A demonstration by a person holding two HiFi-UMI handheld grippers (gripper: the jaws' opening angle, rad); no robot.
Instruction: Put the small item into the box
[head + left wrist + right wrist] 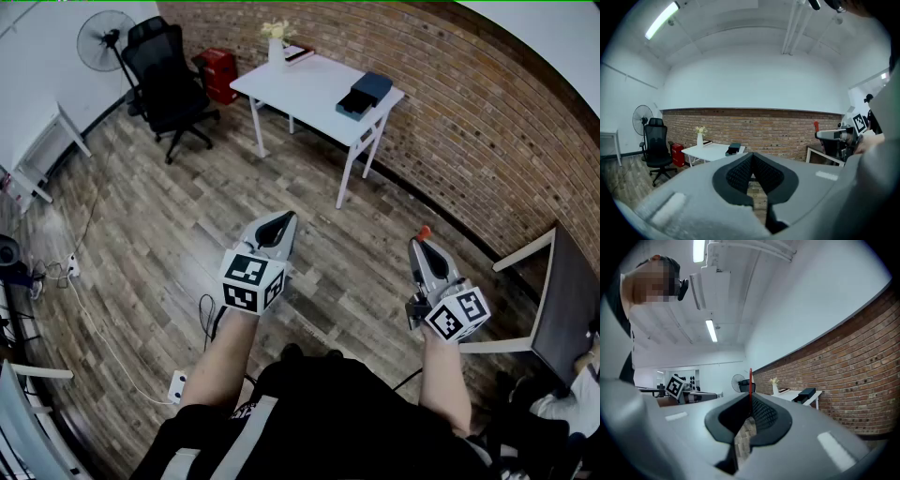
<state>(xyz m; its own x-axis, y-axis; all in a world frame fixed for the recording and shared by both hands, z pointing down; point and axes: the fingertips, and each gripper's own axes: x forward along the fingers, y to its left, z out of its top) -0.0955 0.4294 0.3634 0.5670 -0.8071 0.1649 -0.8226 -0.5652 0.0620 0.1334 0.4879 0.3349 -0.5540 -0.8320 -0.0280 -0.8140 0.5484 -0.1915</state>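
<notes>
Jaws of the left gripper [279, 223] are held shut and empty, while a red item [424, 231] is pinched by the right gripper [419, 246].

A red brick wall [450, 84] runs along the right and meets a white wall [37, 56] at the far corner. The floor [141, 216] is grey-brown wood plank. A white desk [300, 89] stands by the brick wall. A black office chair [169, 75], a standing fan [105, 39] and a low red unit [218, 73] are near it. A fluorescent tube [661, 21] glows overhead.
</notes>
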